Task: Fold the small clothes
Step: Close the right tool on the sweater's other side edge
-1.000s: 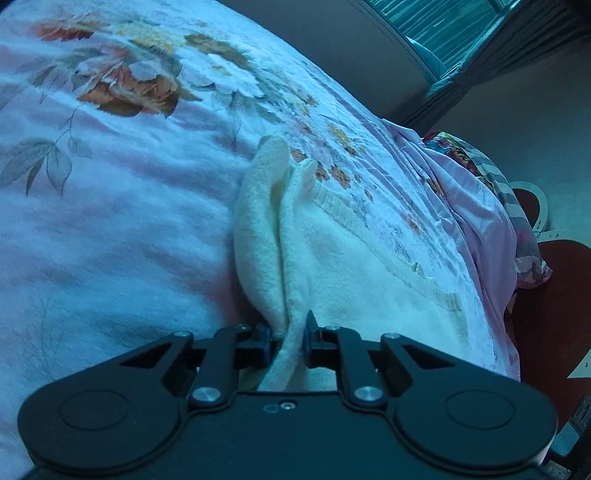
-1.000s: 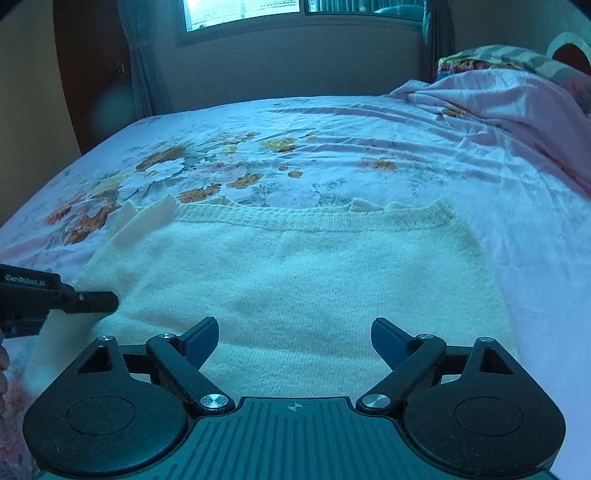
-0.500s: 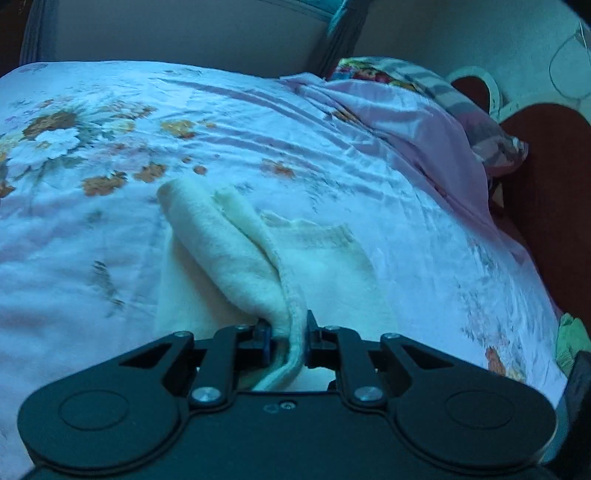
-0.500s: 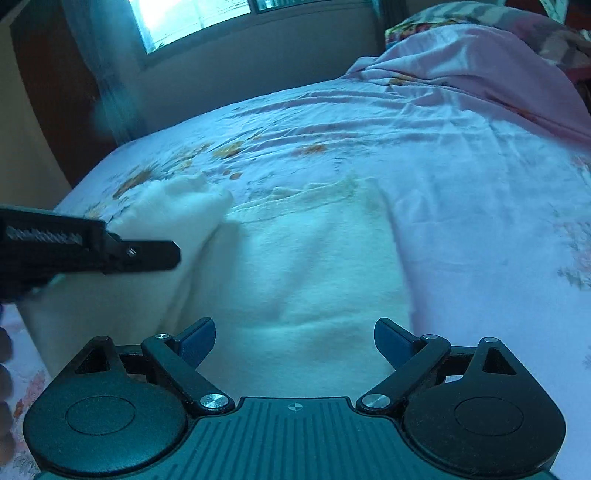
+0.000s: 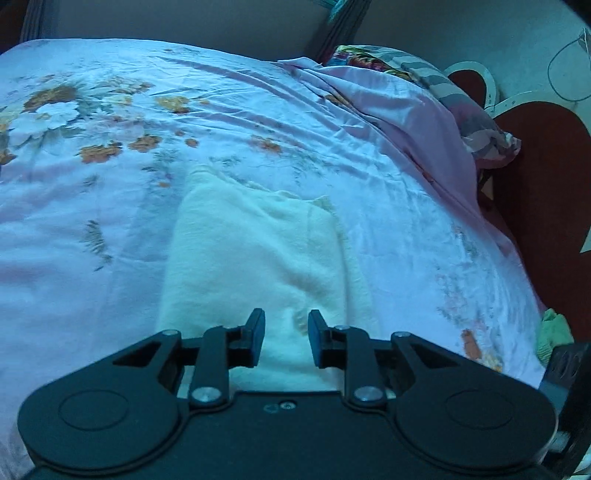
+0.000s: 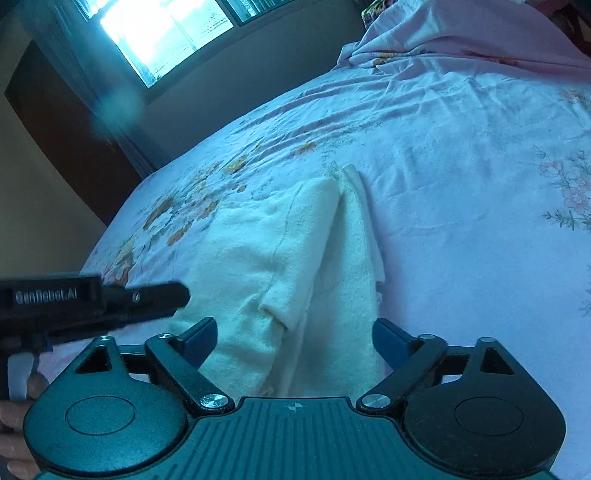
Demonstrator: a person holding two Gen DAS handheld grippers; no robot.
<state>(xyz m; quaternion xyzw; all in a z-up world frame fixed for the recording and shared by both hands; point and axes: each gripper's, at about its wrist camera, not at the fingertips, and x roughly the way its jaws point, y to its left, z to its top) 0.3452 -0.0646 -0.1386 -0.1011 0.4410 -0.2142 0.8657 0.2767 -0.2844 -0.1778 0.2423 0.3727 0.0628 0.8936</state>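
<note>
Black left gripper (image 5: 286,338) with silver screws; right gripper (image 6: 294,338) has blue pads, ribbed body.

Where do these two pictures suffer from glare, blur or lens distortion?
Right wrist view: the window is blown out to white, and the left gripper looks slightly smeared. Left wrist view: no glare; the floral bedsheet bulges and the corners go dark from the fisheye. Both views carry a blue cast over the cream sweater.

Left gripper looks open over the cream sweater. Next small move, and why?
Probably bring the right gripper to the sweater's unfolded right edge and pinch it. The left gripper is open with nothing between its fingers, and the left side lies folded over the middle, its edge short of the right side. The right gripper is open and empty over the near hem.
</note>
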